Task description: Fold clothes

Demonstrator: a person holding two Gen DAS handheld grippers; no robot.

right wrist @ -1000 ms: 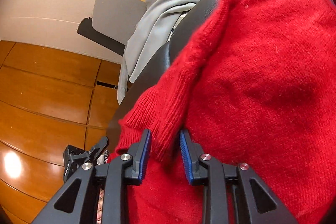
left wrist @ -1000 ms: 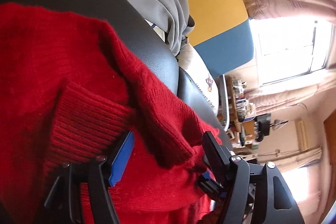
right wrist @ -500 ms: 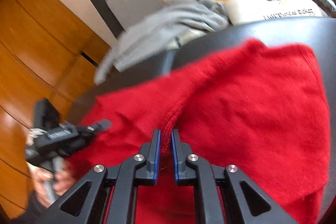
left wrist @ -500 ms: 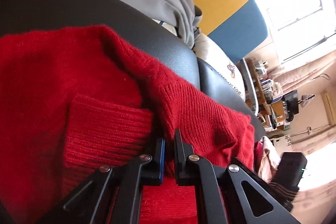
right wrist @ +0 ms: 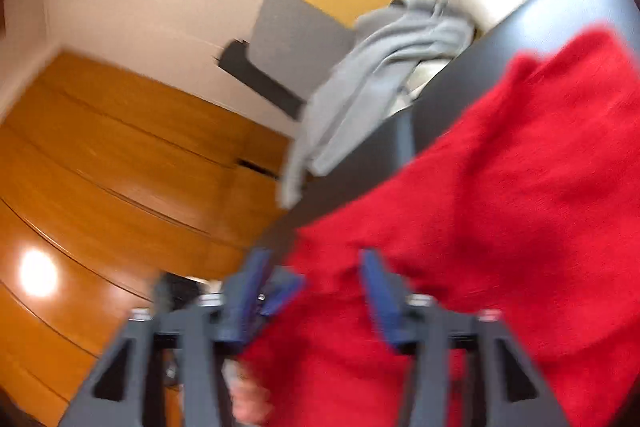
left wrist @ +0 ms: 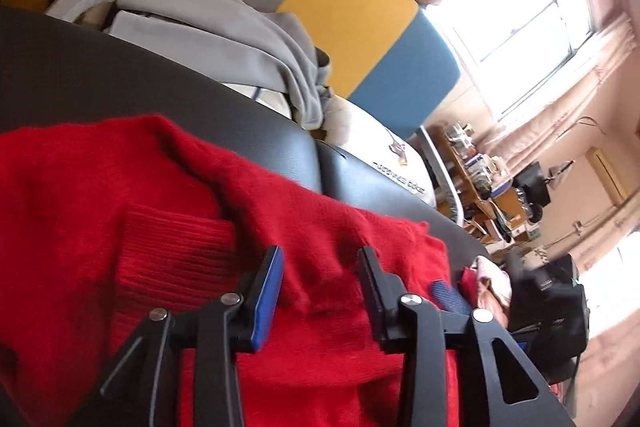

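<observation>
A red sweater [left wrist: 168,211] lies on a black bench [left wrist: 120,75], bunched between both grippers' wide-apart jaws, ungripped.

the right wrist view was motion-blurred, so the right claw [right wrist: 316,291] and the red sweater [right wrist: 500,211] lost their edges. the sweater [left wrist: 120,227] ran off the left wrist view's bottom edge. shelf clutter [left wrist: 480,167] was perhaps too small to identify.
</observation>
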